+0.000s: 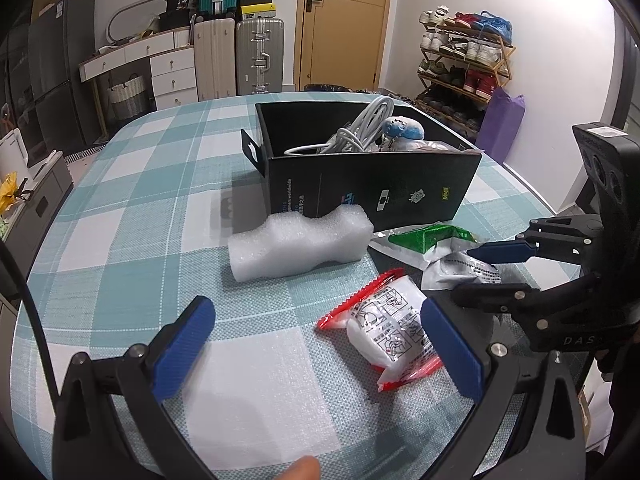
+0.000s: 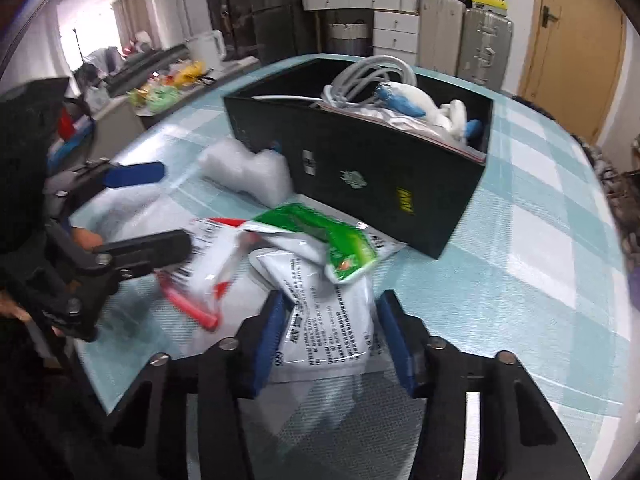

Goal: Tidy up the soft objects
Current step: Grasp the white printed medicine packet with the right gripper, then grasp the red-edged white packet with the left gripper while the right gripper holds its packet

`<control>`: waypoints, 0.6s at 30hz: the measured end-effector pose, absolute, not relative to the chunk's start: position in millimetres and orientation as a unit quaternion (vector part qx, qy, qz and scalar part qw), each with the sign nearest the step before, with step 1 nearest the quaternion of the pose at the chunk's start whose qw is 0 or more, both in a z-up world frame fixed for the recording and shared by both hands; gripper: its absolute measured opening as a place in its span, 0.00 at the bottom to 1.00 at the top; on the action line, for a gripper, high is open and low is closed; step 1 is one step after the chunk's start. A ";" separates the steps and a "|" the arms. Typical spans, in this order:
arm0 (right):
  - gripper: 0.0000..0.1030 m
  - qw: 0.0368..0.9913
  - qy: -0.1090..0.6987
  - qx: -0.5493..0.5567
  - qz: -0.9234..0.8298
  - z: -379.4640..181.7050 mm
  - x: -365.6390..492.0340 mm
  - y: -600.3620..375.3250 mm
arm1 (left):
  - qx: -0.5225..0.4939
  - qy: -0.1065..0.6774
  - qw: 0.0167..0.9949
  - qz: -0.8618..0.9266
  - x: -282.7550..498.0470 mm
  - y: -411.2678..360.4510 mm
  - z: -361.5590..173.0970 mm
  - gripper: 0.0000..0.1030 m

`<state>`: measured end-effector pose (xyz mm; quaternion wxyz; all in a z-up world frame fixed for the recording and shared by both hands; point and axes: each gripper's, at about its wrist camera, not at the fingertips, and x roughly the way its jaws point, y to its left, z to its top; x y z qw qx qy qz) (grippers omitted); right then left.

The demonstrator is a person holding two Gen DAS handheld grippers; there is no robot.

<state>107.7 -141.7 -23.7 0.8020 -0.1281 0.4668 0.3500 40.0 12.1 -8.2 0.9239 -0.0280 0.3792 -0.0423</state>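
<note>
On the checked tablecloth stands an open black box (image 1: 372, 184) (image 2: 360, 160) with a white cable (image 1: 360, 128) and a blue-and-white plush toy (image 1: 402, 128) inside. In front of it lie a white foam piece (image 1: 300, 244) (image 2: 244, 172), a green packet (image 1: 432, 238) (image 2: 320, 232) and a red-edged white packet (image 1: 384, 328) (image 2: 208, 272). My right gripper (image 2: 334, 340) (image 1: 480, 270) is shut on a white printed packet (image 2: 328, 320) (image 1: 460, 272), a pad on each edge. My left gripper (image 1: 320, 344) (image 2: 168, 208) is open, with the red-edged packet resting against its right pad.
The round table (image 1: 120, 220) drops off at left and right. Behind it are suitcases (image 1: 240, 56), a white drawer unit (image 1: 172, 76), a door (image 1: 344, 20) and a shoe rack (image 1: 464, 60). A person's fingertip (image 1: 304, 468) shows at the bottom edge.
</note>
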 end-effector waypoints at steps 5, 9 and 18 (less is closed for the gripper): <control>0.33 0.799 0.459 -0.131 0.365 -17.7 100.8 -142.0 | -0.026 0.379 0.924 -0.041 39.4 11.6 -8.4 1.00; 0.30 0.797 0.449 -0.131 0.381 -9.4 93.7 -142.3 | -0.025 0.379 0.924 -0.039 39.1 11.3 -8.7 1.00; 0.30 0.805 0.419 -0.122 0.401 10.2 82.7 -147.1 | -0.020 0.383 0.923 -0.040 38.6 8.5 -8.4 1.00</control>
